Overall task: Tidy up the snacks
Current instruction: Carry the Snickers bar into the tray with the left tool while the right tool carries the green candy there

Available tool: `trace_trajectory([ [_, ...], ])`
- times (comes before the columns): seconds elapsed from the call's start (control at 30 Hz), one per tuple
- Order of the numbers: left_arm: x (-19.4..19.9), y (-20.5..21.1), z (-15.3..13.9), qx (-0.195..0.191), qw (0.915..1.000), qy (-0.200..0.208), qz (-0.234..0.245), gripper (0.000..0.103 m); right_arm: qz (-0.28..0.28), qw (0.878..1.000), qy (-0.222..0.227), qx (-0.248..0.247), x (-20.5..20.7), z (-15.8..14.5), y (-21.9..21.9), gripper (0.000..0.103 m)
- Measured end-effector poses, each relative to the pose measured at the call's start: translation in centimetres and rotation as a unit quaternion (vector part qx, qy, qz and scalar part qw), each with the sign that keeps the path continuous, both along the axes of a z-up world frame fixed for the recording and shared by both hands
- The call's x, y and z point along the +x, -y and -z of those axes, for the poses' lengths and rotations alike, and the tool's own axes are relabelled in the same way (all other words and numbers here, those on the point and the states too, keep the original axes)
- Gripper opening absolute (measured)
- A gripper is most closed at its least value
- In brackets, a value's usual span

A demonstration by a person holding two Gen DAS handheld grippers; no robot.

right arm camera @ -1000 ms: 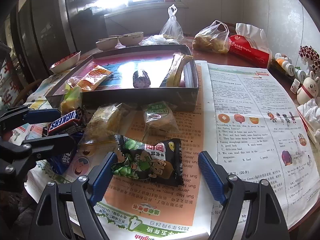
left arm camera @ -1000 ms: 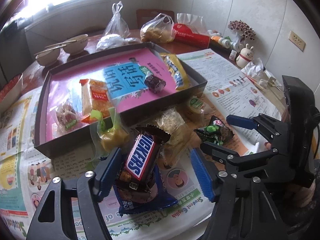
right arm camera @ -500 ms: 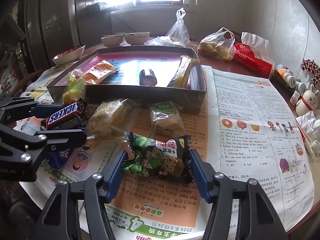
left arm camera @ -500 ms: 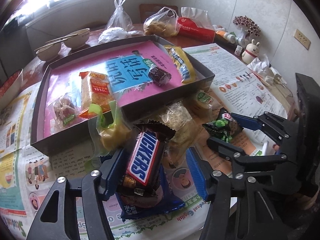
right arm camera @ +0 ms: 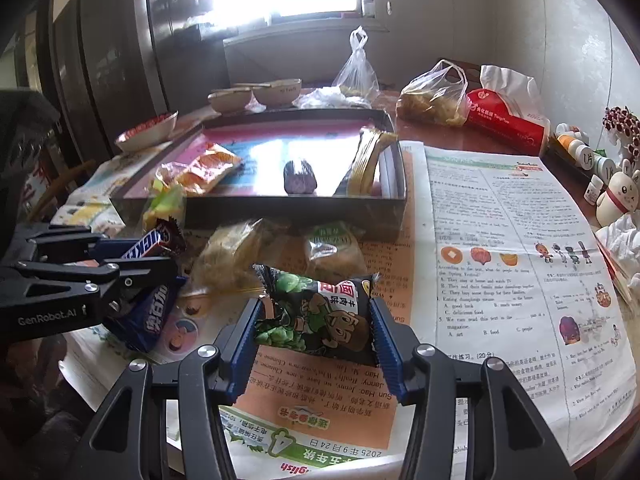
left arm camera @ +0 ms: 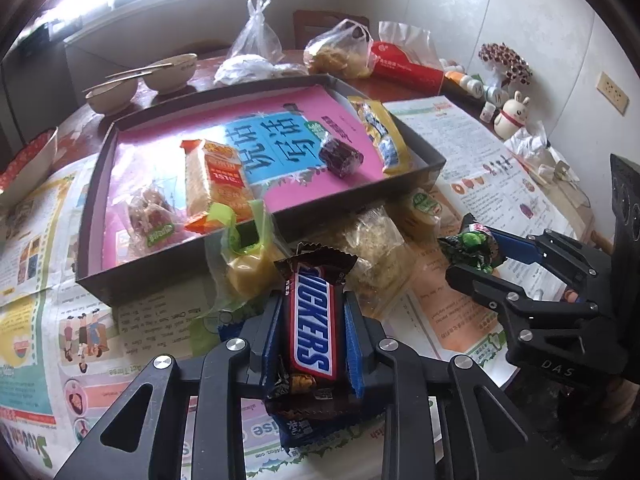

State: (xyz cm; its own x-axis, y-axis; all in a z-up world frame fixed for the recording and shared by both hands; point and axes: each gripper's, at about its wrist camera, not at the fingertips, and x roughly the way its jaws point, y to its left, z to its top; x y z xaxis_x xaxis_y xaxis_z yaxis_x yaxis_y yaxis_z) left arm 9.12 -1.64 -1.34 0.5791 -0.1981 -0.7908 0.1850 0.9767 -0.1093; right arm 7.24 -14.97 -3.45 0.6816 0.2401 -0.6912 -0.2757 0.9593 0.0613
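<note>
My left gripper [left arm camera: 312, 320] is shut on a Snickers bar [left arm camera: 312, 320] and holds it just above a blue snack packet [left arm camera: 304, 426]; the bar also shows in the right wrist view [right arm camera: 150, 242]. My right gripper [right arm camera: 316, 320] is shut on a black and green snack packet [right arm camera: 316, 316], seen from the side in the left wrist view [left arm camera: 472, 246]. The dark box [left arm camera: 256, 236] with a pink lining lies beyond, holding an orange cracker pack [left arm camera: 214, 182], a dark round sweet [left arm camera: 340, 156], a yellow packet [left arm camera: 380, 136] and a clear candy bag [left arm camera: 150, 216].
Loose snacks lie before the box: a yellow cake in green-topped wrap [left arm camera: 244, 256], a clear crumbly pack [left arm camera: 376, 240] and a green-labelled pastry [right arm camera: 332, 248]. Newspapers cover the table. Bowls [left arm camera: 140, 84], plastic bags [left arm camera: 340, 52], a red tissue pack [left arm camera: 408, 68] and rabbit figurine [left arm camera: 512, 114] stand behind.
Both grippers closed: the left onto the Snickers bar, the right onto the black and green packet. Both packets have lifted slightly off the table.
</note>
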Motion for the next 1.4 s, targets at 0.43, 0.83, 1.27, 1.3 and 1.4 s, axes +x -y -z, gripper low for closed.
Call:
trace_trajectory([
  [0.43, -1.0, -3.3, -3.2, -0.044, 0.9968, 0.047, -0.048, 0.029, 0.0, 1.0, 0.02, 0.013, -0.1, -1.8, 0.0, 0.053],
  [0.83, -1.1, -5.8, -4.4, -0.068, 0.9917, 0.072, -0.082, 0.029, -0.001, 0.999, 0.028, 0.021, 0.8, -2.8, -0.4, 0.053],
  [1.27, -0.4, -9.0, -6.2, -0.088, 0.9818, 0.107, -0.13, 0.029, -0.009, 0.999, 0.04, 0.023, 2.0, -4.0, -1.2, 0.053],
  [1.3, -0.3, -9.4, -6.2, -0.089, 0.9807, 0.109, -0.135, 0.029, -0.01, 0.999, 0.041, 0.024, 2.1, -4.0, -1.3, 0.053],
  [1.4, 0.0, -10.2, -6.2, -0.092, 0.9784, 0.114, -0.146, 0.029, -0.009, 0.999, 0.04, 0.025, 2.5, -4.1, -1.4, 0.053],
])
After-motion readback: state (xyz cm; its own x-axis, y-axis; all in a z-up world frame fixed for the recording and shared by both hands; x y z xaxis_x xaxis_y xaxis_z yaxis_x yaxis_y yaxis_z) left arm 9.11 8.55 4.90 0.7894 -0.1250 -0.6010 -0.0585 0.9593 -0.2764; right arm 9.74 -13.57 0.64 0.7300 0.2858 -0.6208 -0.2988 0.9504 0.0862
